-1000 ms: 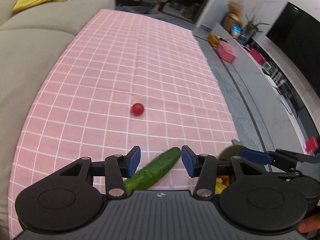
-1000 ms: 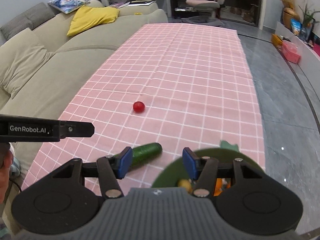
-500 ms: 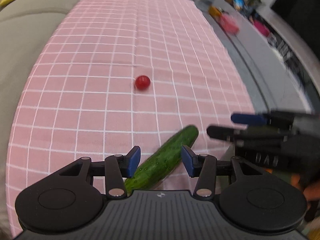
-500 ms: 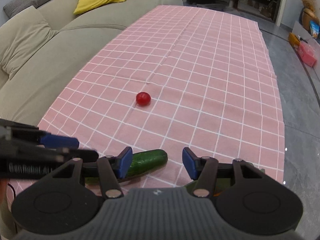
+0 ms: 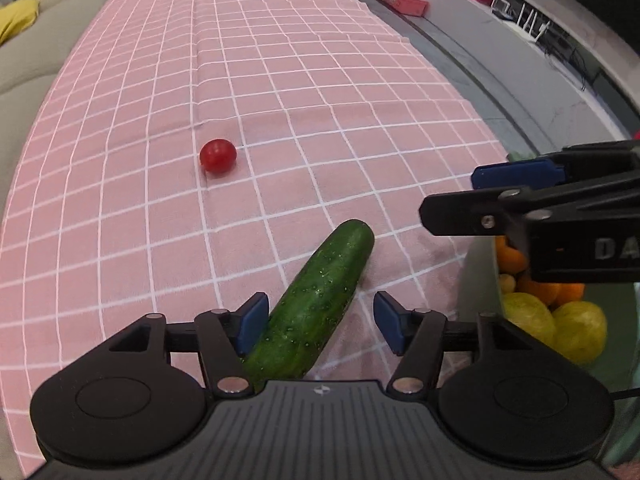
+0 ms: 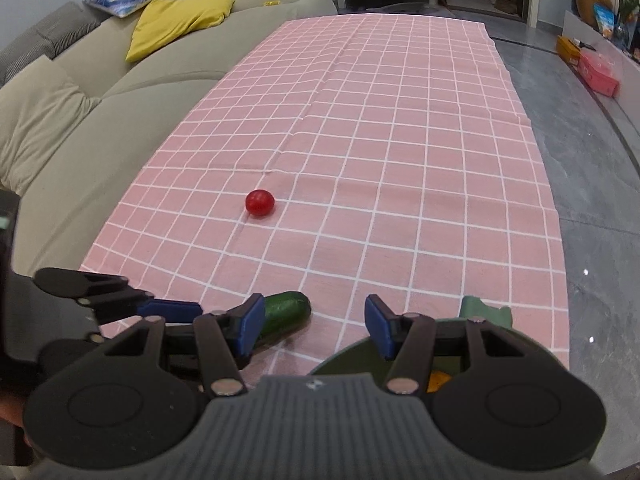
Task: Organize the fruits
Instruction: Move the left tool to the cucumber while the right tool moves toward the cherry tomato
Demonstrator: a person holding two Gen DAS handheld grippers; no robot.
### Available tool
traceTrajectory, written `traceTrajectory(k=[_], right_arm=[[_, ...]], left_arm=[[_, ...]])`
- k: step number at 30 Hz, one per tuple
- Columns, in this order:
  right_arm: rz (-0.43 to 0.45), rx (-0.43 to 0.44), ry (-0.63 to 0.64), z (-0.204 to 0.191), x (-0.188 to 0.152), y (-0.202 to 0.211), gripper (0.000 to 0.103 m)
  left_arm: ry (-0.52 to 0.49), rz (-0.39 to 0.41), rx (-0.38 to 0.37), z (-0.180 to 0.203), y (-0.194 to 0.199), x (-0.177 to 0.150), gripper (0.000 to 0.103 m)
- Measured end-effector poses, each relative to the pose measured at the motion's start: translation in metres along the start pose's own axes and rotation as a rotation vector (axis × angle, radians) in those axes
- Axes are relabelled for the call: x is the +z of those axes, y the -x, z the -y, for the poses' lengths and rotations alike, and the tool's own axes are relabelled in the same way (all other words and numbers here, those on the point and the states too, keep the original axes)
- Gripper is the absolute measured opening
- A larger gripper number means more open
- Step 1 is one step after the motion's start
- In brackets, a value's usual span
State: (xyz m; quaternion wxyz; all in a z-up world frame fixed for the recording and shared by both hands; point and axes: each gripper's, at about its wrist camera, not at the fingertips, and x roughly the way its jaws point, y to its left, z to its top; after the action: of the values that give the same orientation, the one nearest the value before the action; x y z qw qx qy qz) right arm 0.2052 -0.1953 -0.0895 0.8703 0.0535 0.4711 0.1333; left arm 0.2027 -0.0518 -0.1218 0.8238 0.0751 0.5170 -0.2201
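Releasing the cucumber (image 5: 316, 308) onto the table (image 5: 360, 92) appears to be the step in hand, and it is best finished by letting the pads part fully before the tool is lifted away, so that the fruit is not dragged or rolled across the pink checked cloth.

Largest first: the table fills the middle of both views, with the sofa (image 6: 80, 120) along the left edge of the right wrist view. The green bowl (image 6: 472, 312) is cut off at the lower right of that view; in the left wrist view lemons (image 5: 576, 332) and oranges (image 5: 536, 288) are seen in it at the right edge. The cucumber lies slantwise at the lower centre of the left wrist view, between the pads of the left tongs (image 5: 316, 322), whose jaws are opening; the left pad is beside its skin, the right pad stands clear of it. A cherry tomato (image 5: 218, 155) sits well apart, up and left of centre.

The left tongs are pitched steeply down at the cloth. The right tongs (image 6: 314, 326) are held spread with nothing between the pads, angled down over the near table edge, the cucumber's tip showing just behind their left pad.
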Motion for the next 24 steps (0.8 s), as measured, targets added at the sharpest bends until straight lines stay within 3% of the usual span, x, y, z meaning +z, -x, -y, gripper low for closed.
traceTrajectory(k=[8,19,24], right_arm=[[0.001,0.027,-0.016,0.003,0.0,-0.008,0.053],[-0.001,0.029,-0.026,0.005,0.002,-0.017,0.053],[-0.006,0.029,-0.003,0.003,0.004,-0.023,0.053]], left_arm=[[-0.053,-0.048,0.058,-0.006,-0.021,0.001,0.068],[-0.167,-0.067,0.072,0.006,-0.031,-0.003,0.057],[-0.171,-0.063,0.085,0.007,-0.031,-0.003,0.054]])
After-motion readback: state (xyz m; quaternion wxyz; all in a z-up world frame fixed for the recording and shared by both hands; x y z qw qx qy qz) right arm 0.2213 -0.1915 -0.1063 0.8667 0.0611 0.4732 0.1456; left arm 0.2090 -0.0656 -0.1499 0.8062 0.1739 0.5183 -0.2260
